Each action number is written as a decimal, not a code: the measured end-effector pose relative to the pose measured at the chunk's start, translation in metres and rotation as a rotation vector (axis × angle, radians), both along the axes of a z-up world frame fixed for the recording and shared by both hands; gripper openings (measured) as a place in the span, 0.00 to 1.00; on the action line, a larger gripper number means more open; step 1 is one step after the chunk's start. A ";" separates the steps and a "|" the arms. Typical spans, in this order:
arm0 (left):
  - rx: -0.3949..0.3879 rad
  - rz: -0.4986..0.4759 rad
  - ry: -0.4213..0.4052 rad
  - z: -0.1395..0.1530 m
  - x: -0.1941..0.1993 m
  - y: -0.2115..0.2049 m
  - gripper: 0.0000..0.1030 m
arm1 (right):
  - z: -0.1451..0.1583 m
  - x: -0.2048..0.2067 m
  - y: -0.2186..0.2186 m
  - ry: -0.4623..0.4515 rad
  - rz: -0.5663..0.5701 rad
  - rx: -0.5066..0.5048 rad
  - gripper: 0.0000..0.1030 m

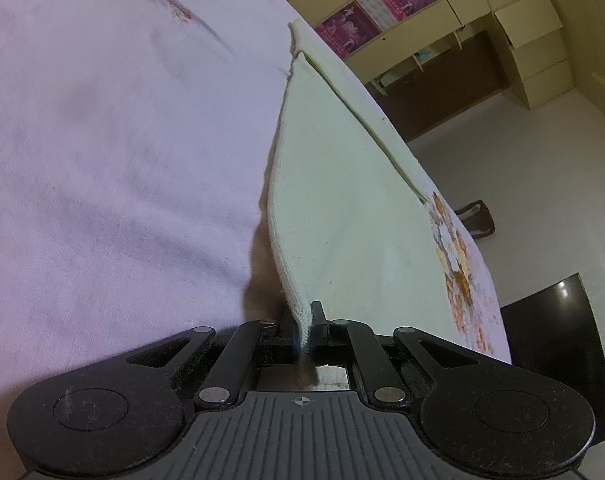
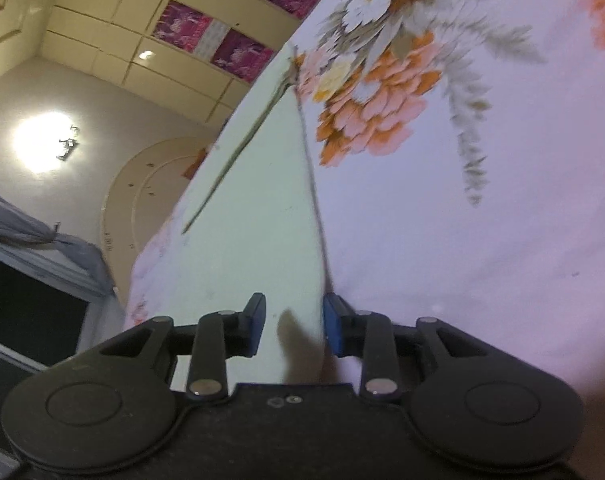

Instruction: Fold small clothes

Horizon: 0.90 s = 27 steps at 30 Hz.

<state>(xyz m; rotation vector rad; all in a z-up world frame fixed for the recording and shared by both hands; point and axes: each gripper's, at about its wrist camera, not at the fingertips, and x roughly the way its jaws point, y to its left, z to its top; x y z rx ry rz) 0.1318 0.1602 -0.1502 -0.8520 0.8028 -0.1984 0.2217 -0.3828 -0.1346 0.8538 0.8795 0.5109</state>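
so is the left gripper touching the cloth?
Touching. The left wrist view shows the left gripper shut on the pale cloth's corner, fabric pinched between its fingers.

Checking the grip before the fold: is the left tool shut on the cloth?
Shut on it: the left tool pinches the pale green cloth at its near corner.

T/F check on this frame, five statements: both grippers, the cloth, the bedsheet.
1. The left gripper is shut on the pale green cloth. True.
2. The right gripper is clamped tight on the cloth. False: its blue pads stand apart, with the cloth's edge between them.
3. The cloth lies on a floral bedsheet. True.
4. The cloth is dark red. False: it is pale green.
5. The cloth lies near the bedsheet's edge. True.
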 end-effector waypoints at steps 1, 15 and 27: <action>0.000 -0.001 -0.001 0.000 -0.001 0.001 0.05 | -0.001 -0.004 0.003 0.000 0.031 0.013 0.29; 0.016 0.000 -0.021 -0.002 -0.004 -0.002 0.05 | 0.002 -0.046 -0.001 0.005 -0.028 0.024 0.18; 0.104 0.008 -0.036 0.009 -0.007 -0.009 0.04 | 0.058 -0.049 0.022 -0.132 0.017 -0.215 0.05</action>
